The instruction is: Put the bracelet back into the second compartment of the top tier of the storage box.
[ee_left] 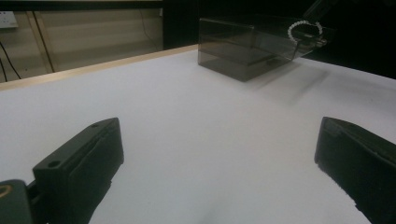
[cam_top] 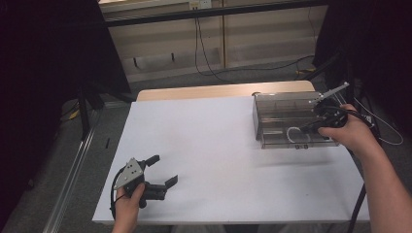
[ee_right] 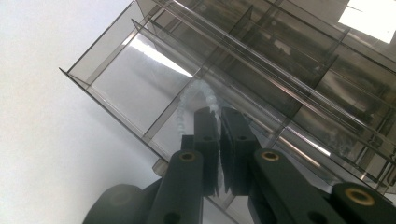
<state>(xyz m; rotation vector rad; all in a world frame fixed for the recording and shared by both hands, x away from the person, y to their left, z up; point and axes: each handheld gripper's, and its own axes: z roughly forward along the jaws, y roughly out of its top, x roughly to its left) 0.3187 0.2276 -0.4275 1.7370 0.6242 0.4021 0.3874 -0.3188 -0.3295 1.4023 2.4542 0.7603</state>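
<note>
- A bead bracelet [ee_right: 194, 105] is pinched at one side of its loop between the closed jaws of the right tool [ee_right: 218, 114], whose tips are poised over the open top of a smoky clear organizer box [ee_right: 140, 60].
- In the high view the bracelet [cam_top: 297, 135] is seen as a pale ring at the near side of the box [cam_top: 279, 104], just left of the right tool [cam_top: 311, 127], which is carried by the right hand [cam_top: 352, 133].
- In the left gripper view the bracelet [ee_left: 306, 29] is seen hanging as a ring at the upper rim of the box [ee_left: 233, 49].
- The bracelet is made of small, round, whitish translucent beads strung in a closed loop.
- The box is divided by thin walls into several compartments and is set at the far right of the white worktop [cam_top: 214, 145].
- The left tool [cam_top: 163, 170] is held at the near left of the worktop, well apart from the box, with its jaws spread wide and nothing between them.
</note>
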